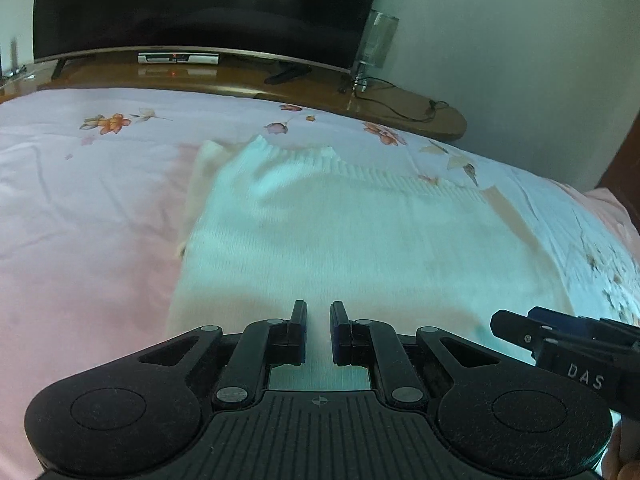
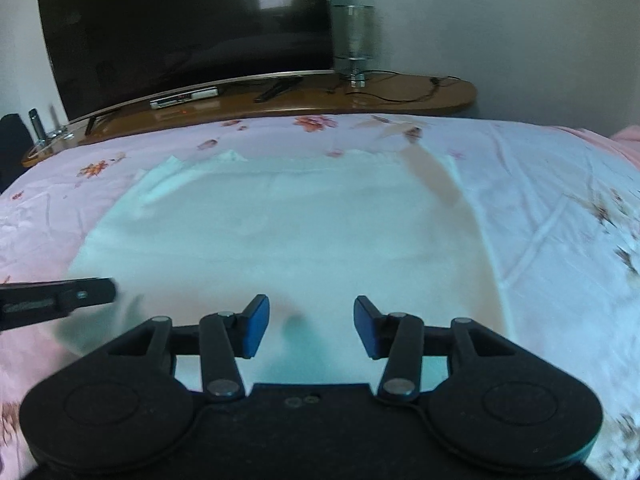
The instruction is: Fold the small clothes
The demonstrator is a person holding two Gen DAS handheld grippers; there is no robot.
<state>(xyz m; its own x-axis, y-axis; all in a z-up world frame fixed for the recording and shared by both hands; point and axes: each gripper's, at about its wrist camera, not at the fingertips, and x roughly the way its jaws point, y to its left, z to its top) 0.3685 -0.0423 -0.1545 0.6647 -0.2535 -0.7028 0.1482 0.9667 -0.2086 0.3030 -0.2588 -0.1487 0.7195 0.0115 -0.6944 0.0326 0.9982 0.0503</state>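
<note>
Sweater (image 1: 340,240) lies flat on the bed (image 1: 88,200); television (image 1: 200,4) beyond. Left gripper (image 1: 319,320) nearly closed, empty; right gripper (image 2: 311,320) apart, empty.

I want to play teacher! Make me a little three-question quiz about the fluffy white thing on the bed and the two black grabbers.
1. True or false: the white knitted sweater lies spread on the pink flowered bedsheet.
2. Which black two-finger gripper has its jaws wider apart? A left gripper B right gripper
3. Fill in: behind the bed, a dark ____ stands on the curved brown wooden shelf.

Key: 1 true. 2 B. 3 television.
</note>
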